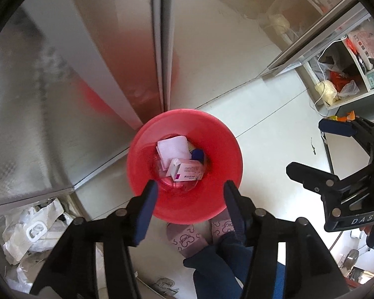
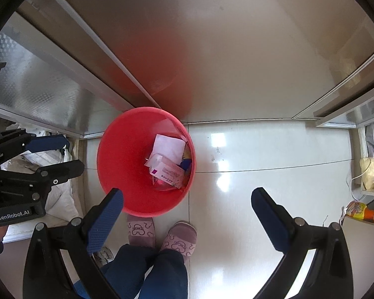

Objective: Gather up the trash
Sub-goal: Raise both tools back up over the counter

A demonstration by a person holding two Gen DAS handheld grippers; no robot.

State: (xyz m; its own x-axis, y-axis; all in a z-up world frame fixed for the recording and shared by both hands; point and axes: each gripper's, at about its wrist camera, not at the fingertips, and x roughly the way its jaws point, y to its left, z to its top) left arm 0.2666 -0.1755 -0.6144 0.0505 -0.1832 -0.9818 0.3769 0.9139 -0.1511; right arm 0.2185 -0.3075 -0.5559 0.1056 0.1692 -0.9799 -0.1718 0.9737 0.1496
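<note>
Left of my view: crumpled white plastic bags [image 1: 30, 231] on floor by metal cabinet [image 1: 49, 104]. My left gripper [image 1: 190, 199] hangs over red bin [image 1: 142, 154], jaws spread, nothing between pads. Bin upright, mouth up, on glossy white tile floor [image 2: 261, 154] against cabinet base. Inside: pink-and-white carton [image 1: 185, 170] lying flat, long axis running left-right, atop white paper [image 1: 173, 147]. My right gripper [image 2: 187, 214] spread wide, empty, over tiles beside bin. Slippers [image 2: 162, 236] below. Far right: open shelf [image 1: 346, 74] with bags.
</note>
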